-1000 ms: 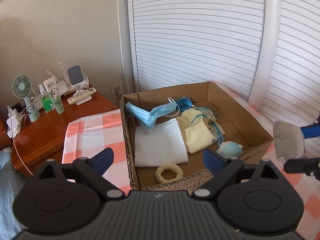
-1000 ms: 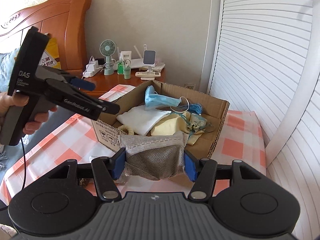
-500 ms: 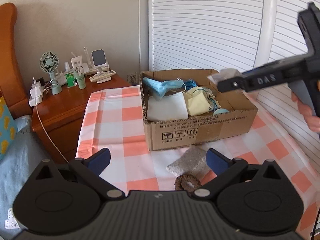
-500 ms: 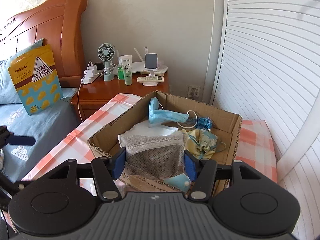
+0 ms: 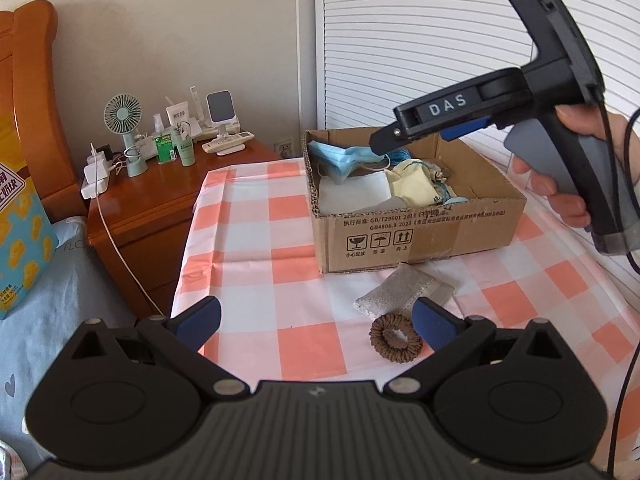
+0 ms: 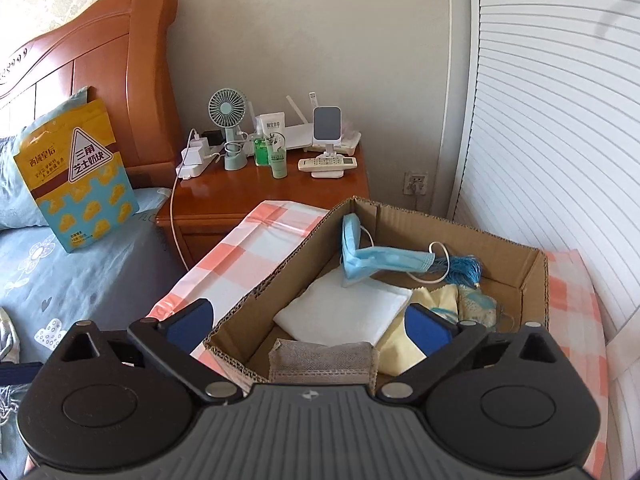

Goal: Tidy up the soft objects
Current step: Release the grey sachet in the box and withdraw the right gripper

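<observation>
Checked orange-and-white cloth (image 5: 256, 264) covers the work surface, with a wooden nightstand (image 5: 160, 196) beyond it on our left. We hold the left gripper (image 5: 316, 316) low over the cloth, fingers spread wide and empty. Just ahead of its right finger lies a brown scrunchie (image 5: 395, 340), and touching the scrunchie's far side lies a grey mesh pouch (image 5: 404, 290), close against the front wall of the cardboard box (image 5: 420, 236).

We hold the right gripper (image 6: 310, 324) above the box's (image 6: 516, 258) near corner, fingers spread apart and gripping nothing. Directly below and between them, a second grey pouch (image 6: 322, 362) rests inside the box; its lower edge is hidden by the gripper body, so whether it lies flat cannot be confirmed. Ahead of it lie a white folded cloth (image 6: 344, 314), a blue face mask (image 6: 376, 260) propped against the left wall, a yellow cloth (image 6: 400, 350) to the right, and blue cord (image 6: 464, 268) farther back.
</observation>
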A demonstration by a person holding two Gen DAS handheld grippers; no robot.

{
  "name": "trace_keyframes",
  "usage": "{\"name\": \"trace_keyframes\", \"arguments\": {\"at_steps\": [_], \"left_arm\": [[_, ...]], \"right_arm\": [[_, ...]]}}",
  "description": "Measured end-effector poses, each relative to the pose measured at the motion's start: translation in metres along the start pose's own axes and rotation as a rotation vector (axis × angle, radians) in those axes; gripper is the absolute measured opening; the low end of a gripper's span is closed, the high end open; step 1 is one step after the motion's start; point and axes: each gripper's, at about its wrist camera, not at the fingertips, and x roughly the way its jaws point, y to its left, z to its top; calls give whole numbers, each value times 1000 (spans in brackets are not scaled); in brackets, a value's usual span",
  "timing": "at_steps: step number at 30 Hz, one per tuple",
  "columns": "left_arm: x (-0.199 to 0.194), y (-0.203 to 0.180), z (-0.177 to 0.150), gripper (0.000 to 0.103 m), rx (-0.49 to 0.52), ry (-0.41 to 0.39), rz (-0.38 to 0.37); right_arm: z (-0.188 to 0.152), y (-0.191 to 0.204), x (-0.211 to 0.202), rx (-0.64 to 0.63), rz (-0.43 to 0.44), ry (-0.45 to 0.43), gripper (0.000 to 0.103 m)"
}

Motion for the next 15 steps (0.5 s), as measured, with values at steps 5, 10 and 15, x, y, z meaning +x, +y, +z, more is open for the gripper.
{"name": "trace_keyframes", "arguments": {"at_steps": [5,10,15], "left_arm": [[4,2,-2,102,-5,8,8],[5,5,-4,102,-10,9,14],[5,14,-7,102,-30,9,41]], "right_arm": [[-19,3,-13,11,-40,14,103],[-39,8,-23,29,-82,44,103],[-59,11,-14,83,-80,118,103]]}}
